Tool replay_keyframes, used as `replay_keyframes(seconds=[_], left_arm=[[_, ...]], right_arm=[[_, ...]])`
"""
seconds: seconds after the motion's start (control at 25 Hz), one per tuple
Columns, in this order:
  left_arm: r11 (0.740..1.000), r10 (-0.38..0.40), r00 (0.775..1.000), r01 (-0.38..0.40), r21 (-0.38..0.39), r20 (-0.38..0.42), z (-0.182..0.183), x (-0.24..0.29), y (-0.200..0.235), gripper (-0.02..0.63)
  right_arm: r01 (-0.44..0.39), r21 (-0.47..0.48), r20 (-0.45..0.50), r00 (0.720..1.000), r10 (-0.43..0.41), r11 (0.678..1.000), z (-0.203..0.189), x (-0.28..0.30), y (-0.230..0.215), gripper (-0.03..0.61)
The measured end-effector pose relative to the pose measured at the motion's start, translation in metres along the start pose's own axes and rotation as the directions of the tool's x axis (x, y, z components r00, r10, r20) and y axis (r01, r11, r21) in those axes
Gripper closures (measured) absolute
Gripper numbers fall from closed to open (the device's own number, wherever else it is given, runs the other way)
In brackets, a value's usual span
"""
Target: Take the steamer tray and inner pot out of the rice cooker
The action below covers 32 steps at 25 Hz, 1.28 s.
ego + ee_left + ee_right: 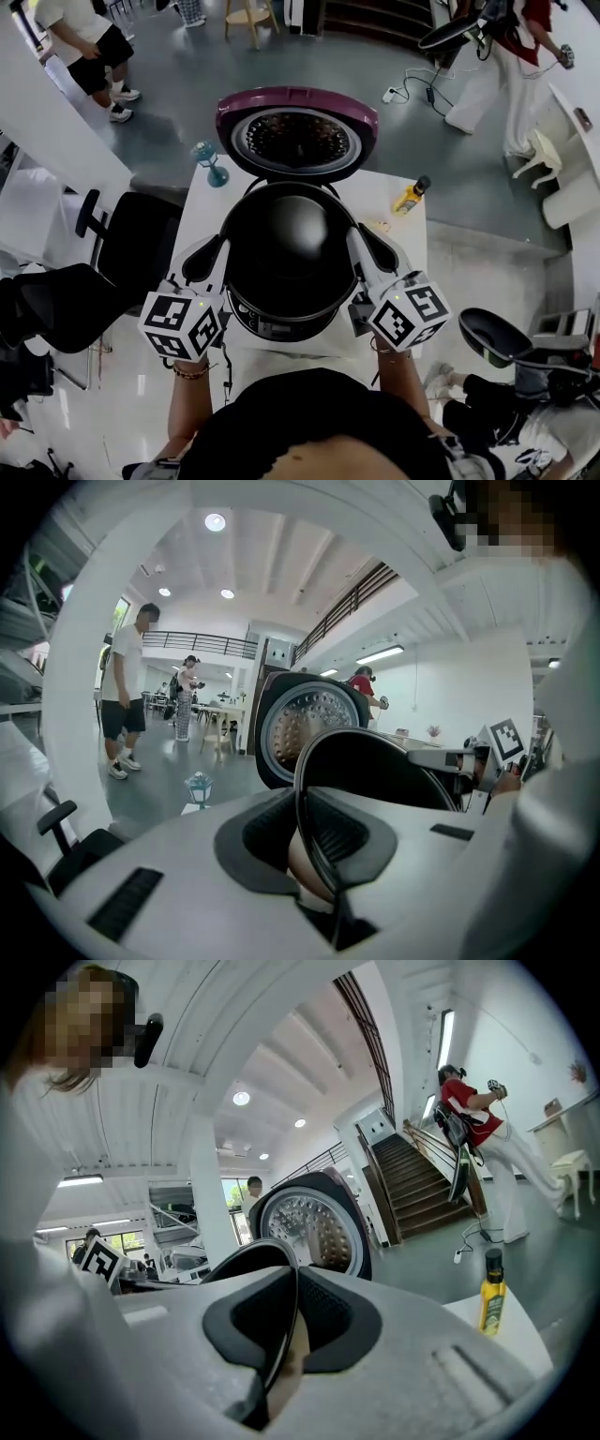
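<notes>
Head view: inner pot [286, 246] over rice cooker [281, 325]. Left gripper [218, 251] pinches pot's left rim, right gripper [362, 244] right rim; thin rim clamped between narrow jaws.

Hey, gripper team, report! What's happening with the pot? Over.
Left gripper and right gripper both shut on inner pot rim. Pot above the rice cooker, lid open. Nothing in the way.

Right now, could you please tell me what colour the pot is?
The pot is glossy black; the head view shows it best.
</notes>
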<state>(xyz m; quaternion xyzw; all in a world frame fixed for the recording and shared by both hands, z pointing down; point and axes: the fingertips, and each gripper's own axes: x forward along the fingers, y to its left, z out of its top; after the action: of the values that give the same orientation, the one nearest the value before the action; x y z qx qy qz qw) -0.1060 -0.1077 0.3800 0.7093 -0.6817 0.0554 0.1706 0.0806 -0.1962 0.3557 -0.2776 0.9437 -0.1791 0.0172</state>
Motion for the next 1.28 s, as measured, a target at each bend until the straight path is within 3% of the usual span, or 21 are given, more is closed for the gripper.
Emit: replay_keyframes(seconds=[0.56,1.28], left_arm=[[1.000,-0.008,0.997,0.009,-0.019,0.070,0.018,-0.021,0.028,0.581],[0.992,-0.127,0.988,0.126,0.014,0.087,0.054,-0.082,0.153,0.581]], right_arm=[[-0.007,-0.042,0.037,0.999,0.009,0.999,0.011,0.015,0.037,0.552],[0.089,-0.036,0.142,0.986,-0.083,0.995,0.008,0.080,0.170,0.552]])
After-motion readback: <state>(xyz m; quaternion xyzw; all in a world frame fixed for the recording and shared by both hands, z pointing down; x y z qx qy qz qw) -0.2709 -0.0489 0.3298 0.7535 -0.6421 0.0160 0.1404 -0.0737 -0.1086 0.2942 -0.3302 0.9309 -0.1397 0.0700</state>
